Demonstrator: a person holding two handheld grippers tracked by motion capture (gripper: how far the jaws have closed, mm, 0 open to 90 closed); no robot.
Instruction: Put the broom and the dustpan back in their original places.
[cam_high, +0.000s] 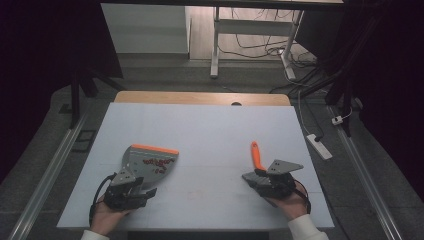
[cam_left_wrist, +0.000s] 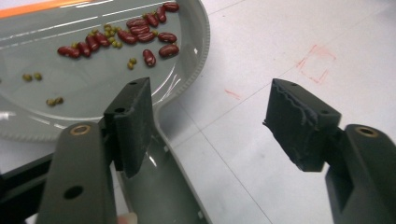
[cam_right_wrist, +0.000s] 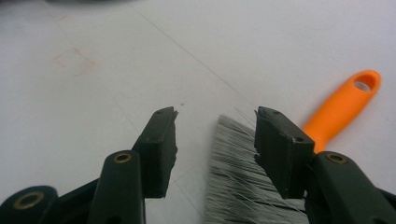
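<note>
Both grippers stand released: our left gripper (cam_left_wrist: 210, 126) gapes over the grey dustpan's (cam_high: 148, 165) handle, red beans (cam_left_wrist: 140, 32) in its tray, while our right gripper (cam_right_wrist: 215, 149) gapes beside the orange-handled brush (cam_high: 257, 156) lying on the table (cam_high: 210, 125). We judge that a crooked grab could tip the dustpan and spill the beans.

Dim room, grey floor (cam_high: 165, 75), white desk legs (cam_high: 215, 45), tangled cables (cam_high: 260, 47)

Right gripper (cam_right_wrist: 215, 140) jaws parted, nothing clamped between them. Brush lies on the white table (cam_right_wrist: 140, 60): grey bristles (cam_right_wrist: 236, 177) fan out in the gap, against the inner face of one jaw, orange handle (cam_right_wrist: 343, 107) running out past that jaw's far side. Faint red square mark (cam_right_wrist: 74, 60) on the table farther ahead, on the other jaw's side.
</note>
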